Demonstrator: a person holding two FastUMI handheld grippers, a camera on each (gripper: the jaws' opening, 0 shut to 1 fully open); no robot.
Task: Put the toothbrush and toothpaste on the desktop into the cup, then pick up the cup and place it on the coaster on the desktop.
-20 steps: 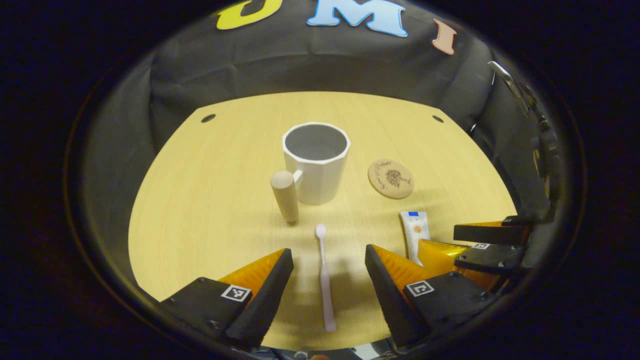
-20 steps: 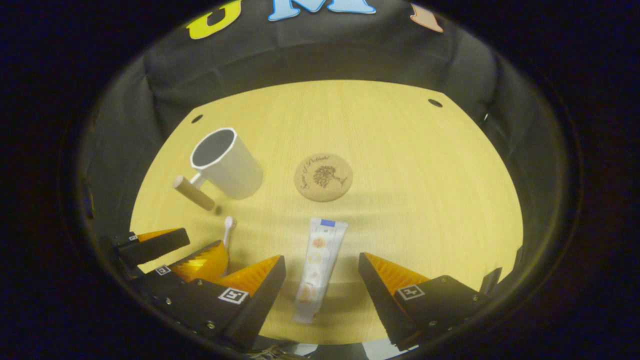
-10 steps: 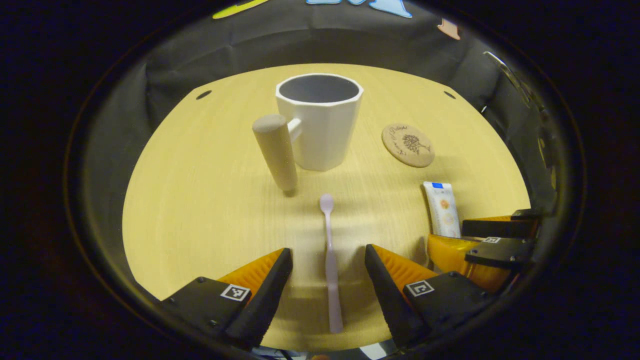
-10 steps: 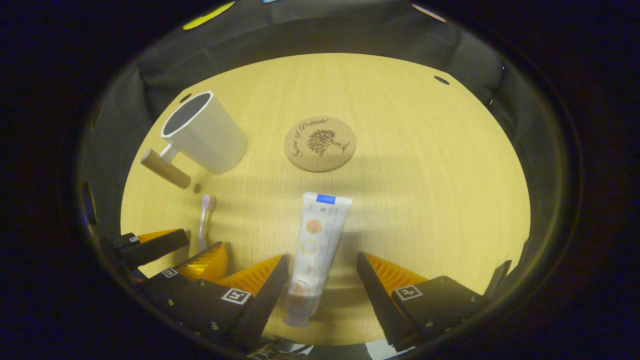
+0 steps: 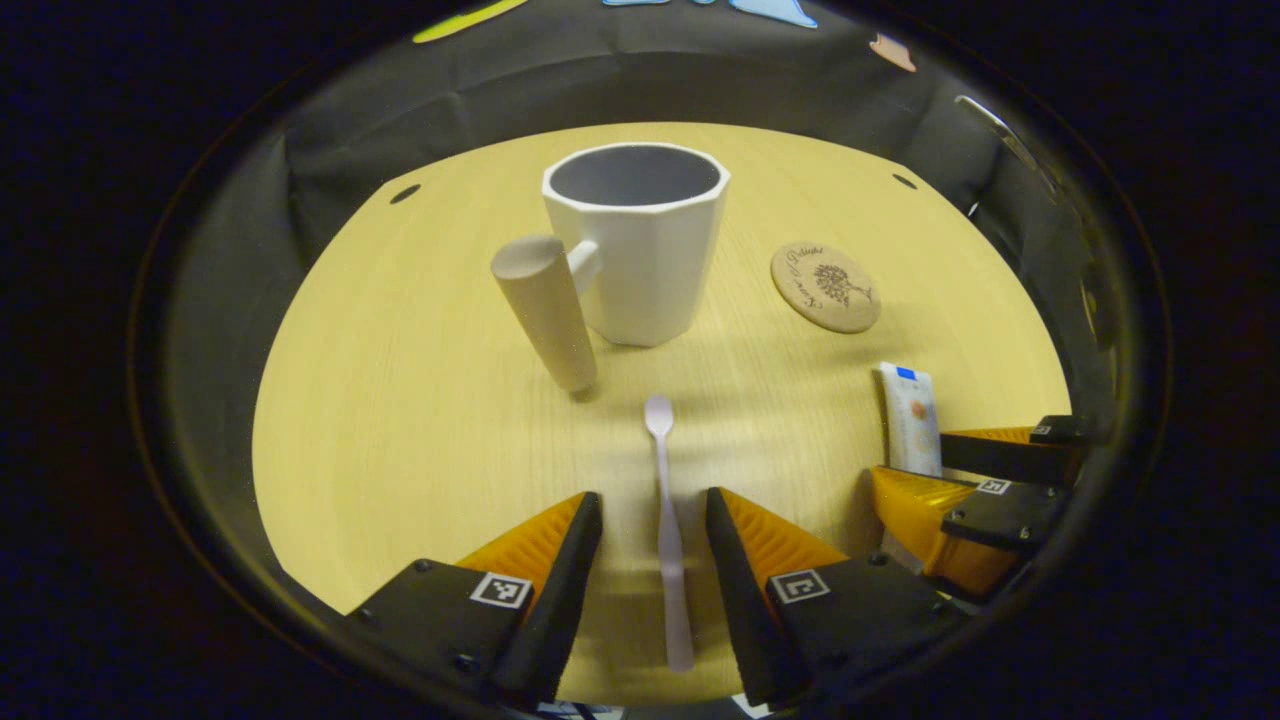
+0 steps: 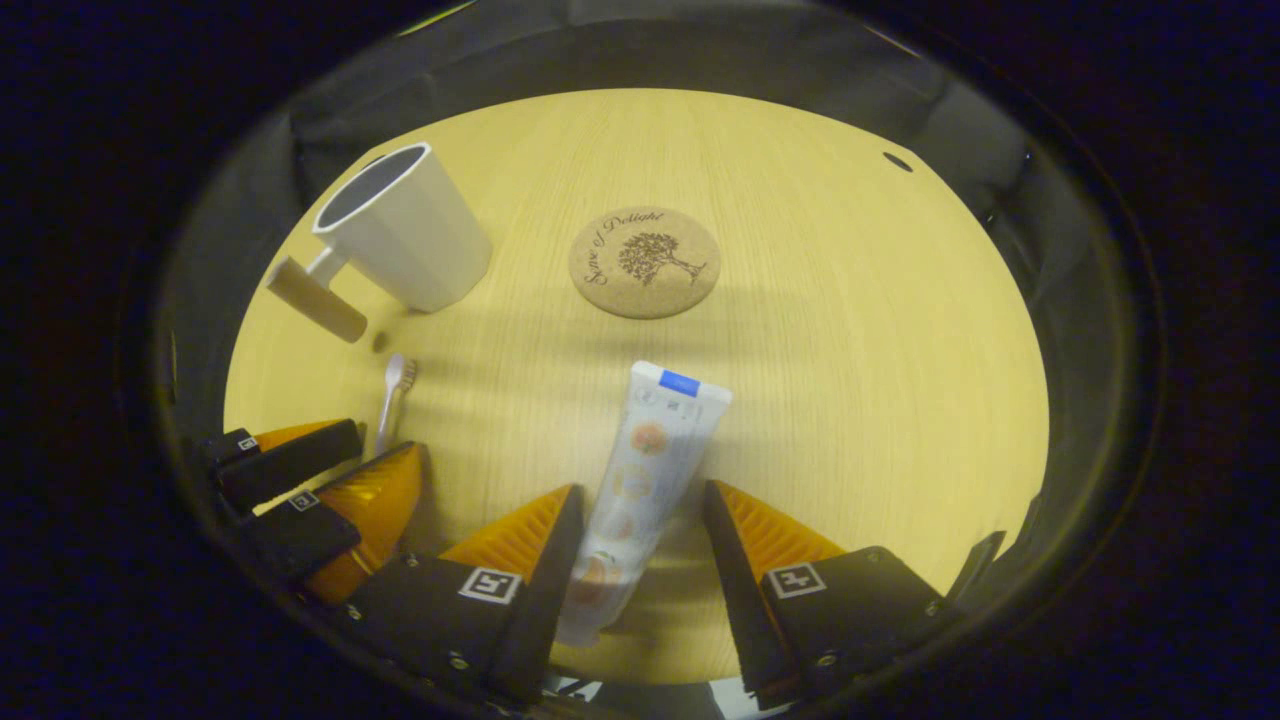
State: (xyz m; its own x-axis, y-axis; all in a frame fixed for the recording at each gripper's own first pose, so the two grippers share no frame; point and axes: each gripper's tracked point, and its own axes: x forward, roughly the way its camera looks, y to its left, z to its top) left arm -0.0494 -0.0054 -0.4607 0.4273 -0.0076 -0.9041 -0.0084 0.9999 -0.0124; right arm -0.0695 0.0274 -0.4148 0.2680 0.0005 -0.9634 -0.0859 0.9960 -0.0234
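A pink toothbrush (image 5: 667,530) lies flat on the wooden desktop (image 5: 400,400), running lengthways between the fingers of my left gripper (image 5: 652,498), which is open with a small gap on each side. The white cup (image 5: 637,250) with its wooden handle (image 5: 545,312) stands upright just beyond, and the cork coaster (image 5: 825,287) lies to its right. In the right gripper view the toothpaste tube (image 6: 655,460) lies between the fingers of my right gripper (image 6: 641,492), which is open and narrow around it. The cup (image 6: 405,240), coaster (image 6: 644,262), toothbrush (image 6: 393,385) and left gripper (image 6: 375,445) sit to the left.
Black cloth walls close in the desktop on all sides. Small dark holes (image 5: 405,193) mark the far corners of the desktop (image 6: 850,350). My right gripper (image 5: 910,458) straddles the toothpaste (image 5: 908,410) at the right of the left gripper view.
Both grippers dropped lower and moved forward over their items. Both pairs of fingers have narrowed, the left around the toothbrush and the right around the toothpaste.
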